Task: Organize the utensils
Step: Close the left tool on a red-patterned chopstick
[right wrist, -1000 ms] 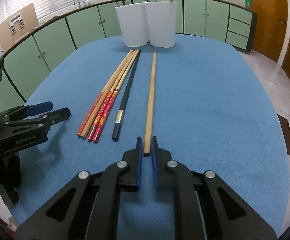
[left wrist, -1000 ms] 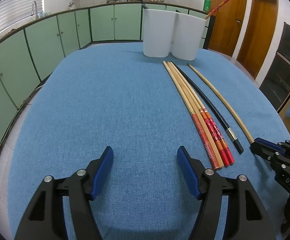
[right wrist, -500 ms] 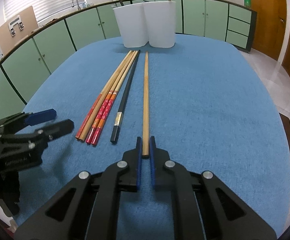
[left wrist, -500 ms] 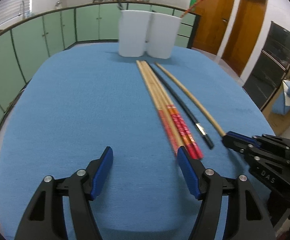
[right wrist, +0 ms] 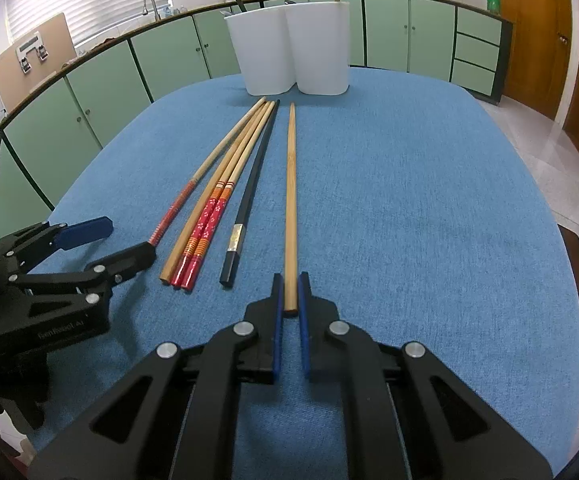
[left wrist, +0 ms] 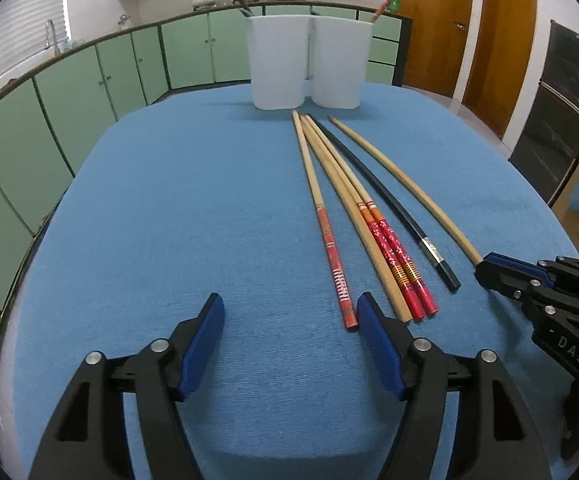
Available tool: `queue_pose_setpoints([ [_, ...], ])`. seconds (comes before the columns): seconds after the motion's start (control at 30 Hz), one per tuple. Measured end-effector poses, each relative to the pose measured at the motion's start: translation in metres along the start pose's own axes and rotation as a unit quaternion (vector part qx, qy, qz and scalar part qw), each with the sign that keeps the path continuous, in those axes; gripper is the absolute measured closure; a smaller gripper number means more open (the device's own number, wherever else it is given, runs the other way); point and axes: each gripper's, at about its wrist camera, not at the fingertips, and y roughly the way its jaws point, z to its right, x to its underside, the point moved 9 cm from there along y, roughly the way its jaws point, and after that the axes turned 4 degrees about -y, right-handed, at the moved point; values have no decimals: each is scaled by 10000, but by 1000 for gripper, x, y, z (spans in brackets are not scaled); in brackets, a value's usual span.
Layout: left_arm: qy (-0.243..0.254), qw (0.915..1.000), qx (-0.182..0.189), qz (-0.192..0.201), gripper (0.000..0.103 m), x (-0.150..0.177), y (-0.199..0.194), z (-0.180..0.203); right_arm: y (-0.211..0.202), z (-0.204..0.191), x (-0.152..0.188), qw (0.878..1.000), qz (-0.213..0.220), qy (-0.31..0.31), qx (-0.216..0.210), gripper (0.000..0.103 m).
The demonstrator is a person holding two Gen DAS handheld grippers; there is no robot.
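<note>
plain chopstick (right wrist: 290, 200): lay lengthwise on the blue table cloth (right wrist: 409, 208), apart from the others, tip toward the white holder (right wrist: 289, 50).
handling: judged light, stiff and thin; the smooth round shaft could roll or swivel in a pinch.
hold point: butt end, as taken here; a grip nearer mid-length would likely tip less when lifted.
right gripper (right wrist: 289, 300): jaws drawn nearly together, clamped on the butt end of the plain chopstick, which rested on the cloth.
left gripper (left wrist: 291, 342): jaws stood well apart and had just been opening slightly; nothing between them.
left contact: its right-side finger (left wrist: 377, 344) lay just beside the butt of the red-printed chopstick (left wrist: 331, 248); touching could not be told.
remaining chopsticks (left wrist: 385, 248): a loose bundle between the two grippers.
holder contents: one chopstick stood in each compartment.
</note>
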Motion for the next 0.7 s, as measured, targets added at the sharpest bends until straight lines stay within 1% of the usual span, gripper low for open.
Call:
queue_pose_setpoints([
  [0.17,9,10000,-1,-5,35,0,1,2,1,0,0,10000,0,58,-78,96],
  [0.23,-17,10000,23,0,36,-1,3,3,2,1,0,9999,-10,65,-91,95],
  [0.3,-29,10000,29,4,40,-3,5,4,2,0,-1,10000,-15,45,-72,95],
  [0.37,-31,10000,66,29,56,-4,4,5,3,0,-1,10000,-15,38,-62,95],
  [0.4,-32,10000,72,34,59,-6,6,6,3,1,-1,10000,-13,44,-65,95],
  [0.43,-35,10000,75,47,67,-6,6,7,3,1,-1,10000,-10,53,-69,95],
  [0.47,-39,9999,80,54,77,-6,6,7,3,1,-1,10000,-6,60,-67,96],
  [0.5,-50,9999,114,58,82,-7,6,7,3,1,-1,10000,-4,58,-65,97],
  [0.53,-56,9999,149,56,90,-7,6,8,2,2,-1,10000,2,49,-50,97],
  [0.6,-58,9997,216,52,97,-7,6,9,0,2,-2,10000,37,29,-23,97],
  [0.7,-136,9994,295,149,97,-11,0,8,-6,3,-5,9999,132,43,-8,97],
])
